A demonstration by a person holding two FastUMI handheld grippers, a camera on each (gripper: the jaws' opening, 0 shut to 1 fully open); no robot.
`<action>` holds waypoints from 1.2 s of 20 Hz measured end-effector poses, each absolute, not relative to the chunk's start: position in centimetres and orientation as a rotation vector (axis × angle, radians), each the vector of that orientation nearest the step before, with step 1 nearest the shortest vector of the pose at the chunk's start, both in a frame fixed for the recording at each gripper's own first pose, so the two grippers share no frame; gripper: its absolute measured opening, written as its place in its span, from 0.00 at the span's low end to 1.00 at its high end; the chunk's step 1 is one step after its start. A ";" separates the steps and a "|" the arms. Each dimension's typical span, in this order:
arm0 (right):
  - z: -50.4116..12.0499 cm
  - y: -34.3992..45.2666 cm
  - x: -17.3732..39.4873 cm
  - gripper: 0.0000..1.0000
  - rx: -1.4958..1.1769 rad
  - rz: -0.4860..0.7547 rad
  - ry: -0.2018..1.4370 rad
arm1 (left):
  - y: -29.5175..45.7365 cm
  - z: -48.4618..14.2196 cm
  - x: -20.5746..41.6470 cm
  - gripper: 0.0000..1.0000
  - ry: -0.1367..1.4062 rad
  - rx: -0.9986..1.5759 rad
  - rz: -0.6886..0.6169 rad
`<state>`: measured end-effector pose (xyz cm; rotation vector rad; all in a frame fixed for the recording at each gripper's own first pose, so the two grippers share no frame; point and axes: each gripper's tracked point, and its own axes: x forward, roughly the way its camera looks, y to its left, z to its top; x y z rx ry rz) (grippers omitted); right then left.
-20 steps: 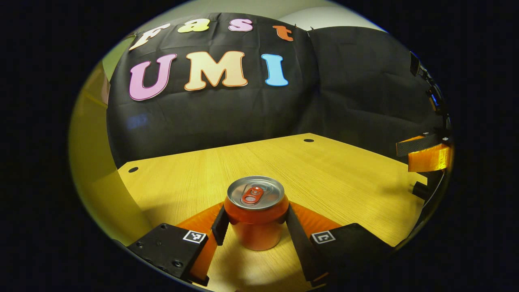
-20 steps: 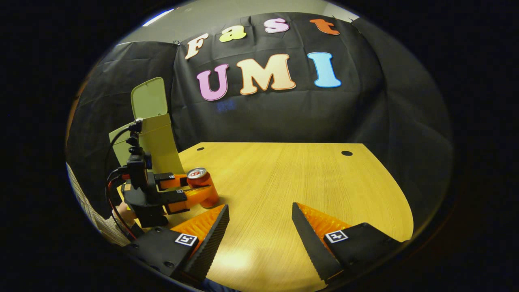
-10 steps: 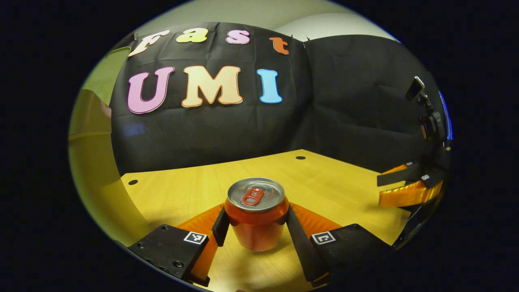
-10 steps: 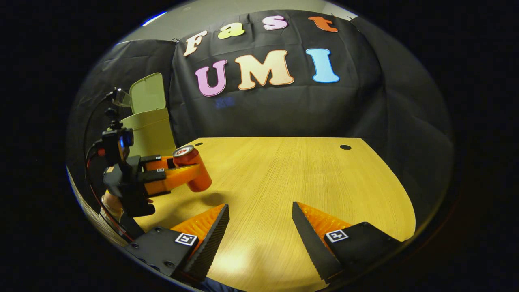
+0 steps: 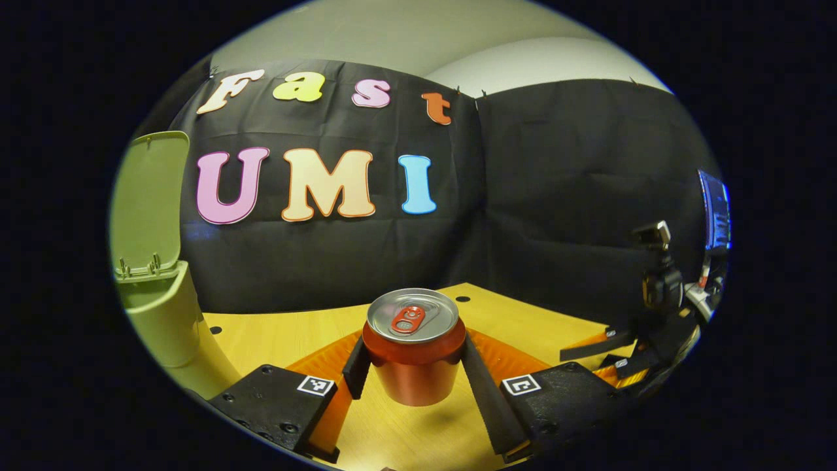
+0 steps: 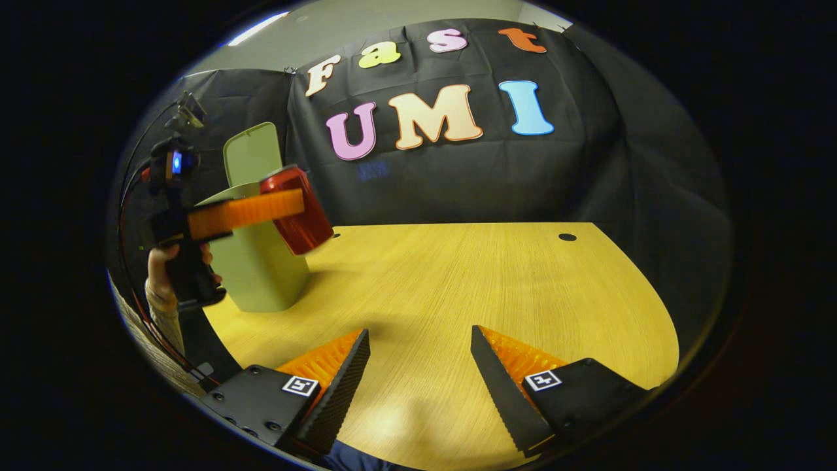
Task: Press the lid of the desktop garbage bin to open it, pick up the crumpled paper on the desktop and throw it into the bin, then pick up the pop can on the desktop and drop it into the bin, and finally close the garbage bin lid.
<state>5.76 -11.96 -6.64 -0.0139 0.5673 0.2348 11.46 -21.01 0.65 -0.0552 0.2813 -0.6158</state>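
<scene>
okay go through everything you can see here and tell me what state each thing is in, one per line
Bin lid: open, standing upright.
Garbage bin: upright on the table.
Pop can: lifted off the table, clamped near its top, tab unopened.
Left gripper: shut on the pop can, raised near the bin.
Right gripper: open, holding nothing, low over the table.

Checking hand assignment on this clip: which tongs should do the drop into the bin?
Left. The left tongs already clamp the pop can, lifted beside the garbage bin, whose lid stands open. The right tongs hang open and empty over the table.
</scene>
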 end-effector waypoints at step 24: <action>-6.3 -10.2 5.8 0.98 -0.056 0.285 0.554 | 1.5 14.4 16.5 0.77 0.236 0.104 -0.245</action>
